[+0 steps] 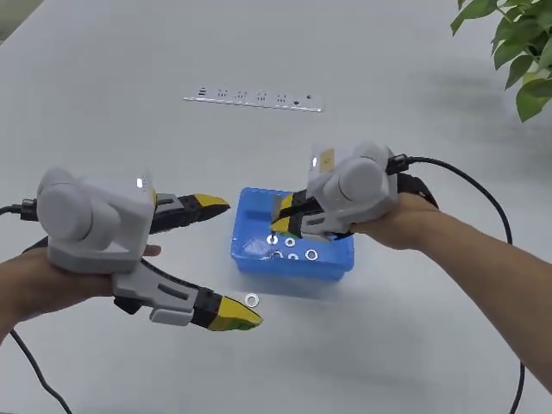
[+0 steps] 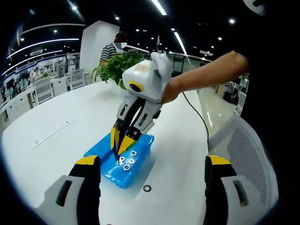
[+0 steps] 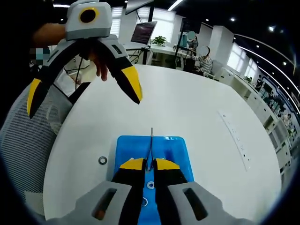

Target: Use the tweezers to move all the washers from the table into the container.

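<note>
The right gripper (image 1: 286,226) was over the blue container (image 1: 332,263), its two jaws pressed together on the tweezers (image 3: 151,140), which pointed down into the container. This grip was needed, I think, because the jaws are too thick to take a thin washer, so the tweezers did the fine work. The tweezer tips were low, close to the washers (image 2: 131,161) already inside, approx. four or five, lying flat on the bottom. Whether a washer was between the tips at this moment I could not tell; it was too small. One washer (image 1: 251,299) was not yet in: it lay flat on the white table (image 1: 388,345), just beside the near wall of the container. The left gripper (image 1: 222,259) was at the left, w/ its jaws wide apart and holding nothing; its near tip was close to this washer but not touching. Probably it only waited there, out of the way of the tweezers. So the task looked almost done, i.e. one more washer to move, and for that the tweezers would need to go over the near wall and down to the table.
</note>
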{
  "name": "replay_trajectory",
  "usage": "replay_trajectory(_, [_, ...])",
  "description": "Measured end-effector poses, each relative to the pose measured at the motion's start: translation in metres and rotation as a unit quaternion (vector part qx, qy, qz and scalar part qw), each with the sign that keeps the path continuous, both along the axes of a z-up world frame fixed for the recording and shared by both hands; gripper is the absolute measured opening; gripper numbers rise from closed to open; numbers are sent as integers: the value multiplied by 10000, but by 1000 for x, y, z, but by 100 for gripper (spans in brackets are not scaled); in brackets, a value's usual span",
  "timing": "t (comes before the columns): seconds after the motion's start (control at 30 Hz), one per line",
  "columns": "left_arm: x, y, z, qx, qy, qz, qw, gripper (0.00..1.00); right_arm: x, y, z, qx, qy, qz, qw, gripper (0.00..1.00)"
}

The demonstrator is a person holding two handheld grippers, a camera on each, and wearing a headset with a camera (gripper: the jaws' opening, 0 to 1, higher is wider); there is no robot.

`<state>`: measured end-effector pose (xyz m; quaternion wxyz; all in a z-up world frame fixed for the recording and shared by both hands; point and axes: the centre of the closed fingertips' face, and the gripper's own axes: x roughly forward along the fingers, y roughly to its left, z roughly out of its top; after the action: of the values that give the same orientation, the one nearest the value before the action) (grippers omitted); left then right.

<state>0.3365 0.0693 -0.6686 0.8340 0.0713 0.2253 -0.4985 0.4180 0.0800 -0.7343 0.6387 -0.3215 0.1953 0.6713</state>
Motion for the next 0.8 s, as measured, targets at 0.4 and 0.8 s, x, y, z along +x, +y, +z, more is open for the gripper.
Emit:
replay_trajectory(0.4, [13, -1, -1, 84, -71, -44, 9999, 90, 2, -6, -15, -143, -77, 47, 9999, 7])
replay_trajectory(0.8, [40, -12, -4, 309, -239, -428, 9983, 60, 1, -9, -20, -167, -125, 108, 9997, 8])
